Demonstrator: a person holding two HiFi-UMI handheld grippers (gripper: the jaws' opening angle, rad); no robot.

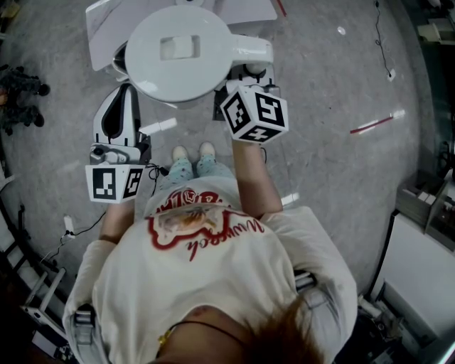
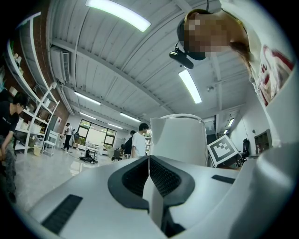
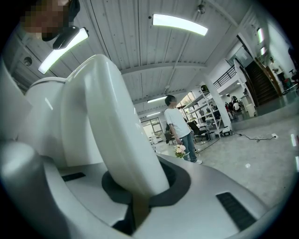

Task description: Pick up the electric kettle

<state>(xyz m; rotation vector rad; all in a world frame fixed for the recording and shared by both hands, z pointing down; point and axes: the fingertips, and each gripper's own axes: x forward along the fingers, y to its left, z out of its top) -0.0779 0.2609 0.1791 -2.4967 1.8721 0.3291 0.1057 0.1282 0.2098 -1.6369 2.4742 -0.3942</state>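
The white electric kettle (image 1: 178, 53) shows from above in the head view, its round lid up and its handle (image 1: 249, 50) pointing right. My right gripper (image 1: 245, 75), below its marker cube, is shut on that handle. The right gripper view has the thick white handle (image 3: 112, 126) clamped between the jaws of the right gripper (image 3: 135, 186), with the kettle body (image 3: 42, 121) to its left. My left gripper (image 1: 125, 92) hangs left of the kettle, apart from it. In the left gripper view the left gripper (image 2: 149, 170) is shut on nothing, and the kettle (image 2: 180, 140) stands just ahead.
A white table (image 1: 245, 8) lies beyond the kettle. The person's feet (image 1: 192, 153) stand on the grey floor beneath it. A red-and-white stick (image 1: 377, 122) and cables lie on the floor. Shelves (image 3: 208, 114) and standing people (image 3: 180, 128) show far off.
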